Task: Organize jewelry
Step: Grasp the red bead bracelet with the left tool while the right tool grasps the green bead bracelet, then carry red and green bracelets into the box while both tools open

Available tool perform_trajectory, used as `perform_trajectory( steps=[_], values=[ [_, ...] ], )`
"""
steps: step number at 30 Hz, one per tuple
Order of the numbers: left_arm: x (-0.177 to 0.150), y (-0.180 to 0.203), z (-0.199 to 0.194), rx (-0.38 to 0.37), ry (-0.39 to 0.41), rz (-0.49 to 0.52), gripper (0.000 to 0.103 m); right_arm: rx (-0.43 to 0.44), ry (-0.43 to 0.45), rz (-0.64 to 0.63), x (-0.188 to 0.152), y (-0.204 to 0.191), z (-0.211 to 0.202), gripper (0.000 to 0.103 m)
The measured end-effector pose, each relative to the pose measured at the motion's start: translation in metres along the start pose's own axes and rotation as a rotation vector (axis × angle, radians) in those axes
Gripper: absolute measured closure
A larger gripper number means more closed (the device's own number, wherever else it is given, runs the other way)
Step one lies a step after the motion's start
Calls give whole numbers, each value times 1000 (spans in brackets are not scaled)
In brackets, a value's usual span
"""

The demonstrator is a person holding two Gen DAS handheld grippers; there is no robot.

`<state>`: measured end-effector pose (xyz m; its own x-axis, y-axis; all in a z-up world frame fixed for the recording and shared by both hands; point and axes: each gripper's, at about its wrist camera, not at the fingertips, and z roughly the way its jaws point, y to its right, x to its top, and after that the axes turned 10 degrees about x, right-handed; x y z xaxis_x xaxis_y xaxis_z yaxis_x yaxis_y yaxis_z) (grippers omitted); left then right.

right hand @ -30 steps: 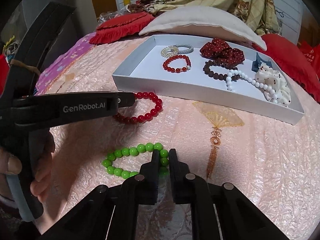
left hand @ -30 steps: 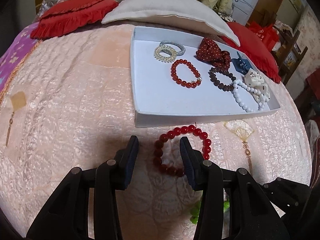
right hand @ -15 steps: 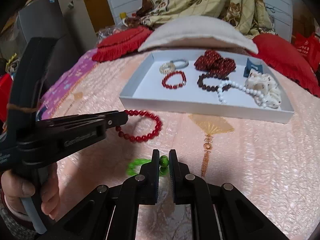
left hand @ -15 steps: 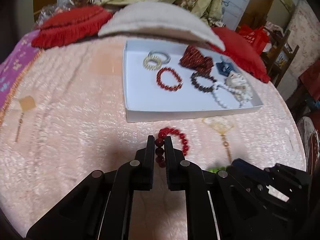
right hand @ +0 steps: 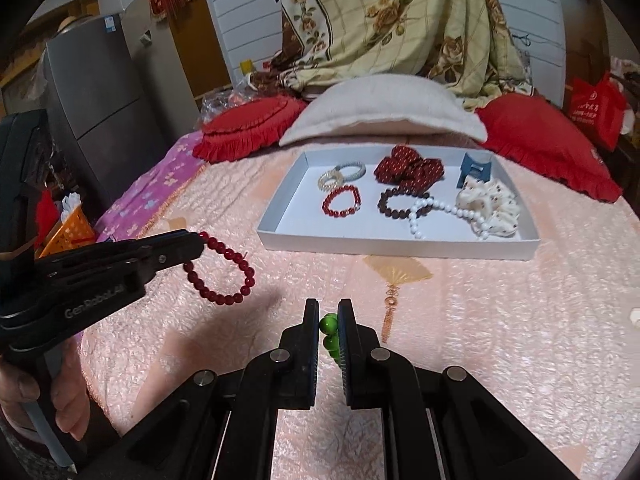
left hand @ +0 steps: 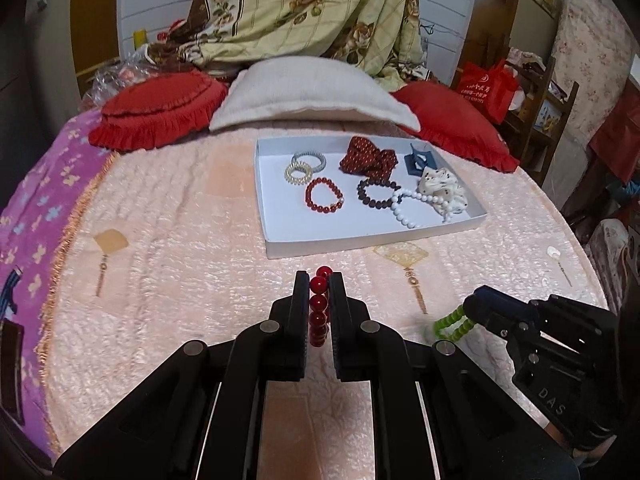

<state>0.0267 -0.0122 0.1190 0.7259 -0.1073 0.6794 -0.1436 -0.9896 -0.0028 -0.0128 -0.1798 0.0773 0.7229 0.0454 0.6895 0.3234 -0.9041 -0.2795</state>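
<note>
Between your left gripper (left hand: 319, 280) fingers sits the dark red bracelet (right hand: 222, 270); your right gripper (right hand: 328, 310) pinches the green bracelet (right hand: 330, 332). Both hang clear of the bedspread (left hand: 180, 240). Next, carry them farther, over the white tray (left hand: 276, 236) wall.

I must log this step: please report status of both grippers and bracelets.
Left gripper shut on dark red bracelet, lifted off bedspread. Right gripper shut on green bracelet. White tray ahead, path clear.

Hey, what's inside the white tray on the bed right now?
The white tray holds two coil hair ties, a red bracelet, dark bracelet, white bead strand, red scrunchie, cream scrunchie and blue clip. Anything beneath the scrunchies is hidden.
</note>
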Motion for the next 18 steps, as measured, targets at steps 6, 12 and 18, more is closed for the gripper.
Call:
perform_trajectory(
  steps=[6,12,18],
  values=[
    [6,0,-20,-5,40,10,95,-23,18,-35,8,-4,-12,94],
    [20,-2,-18,-7,38,18,95,-40,35,-64,28,0,-17,94],
    [44,-2,-3,-18,27,31,95,-36,36,-50,62,16,-13,94]
  ],
)
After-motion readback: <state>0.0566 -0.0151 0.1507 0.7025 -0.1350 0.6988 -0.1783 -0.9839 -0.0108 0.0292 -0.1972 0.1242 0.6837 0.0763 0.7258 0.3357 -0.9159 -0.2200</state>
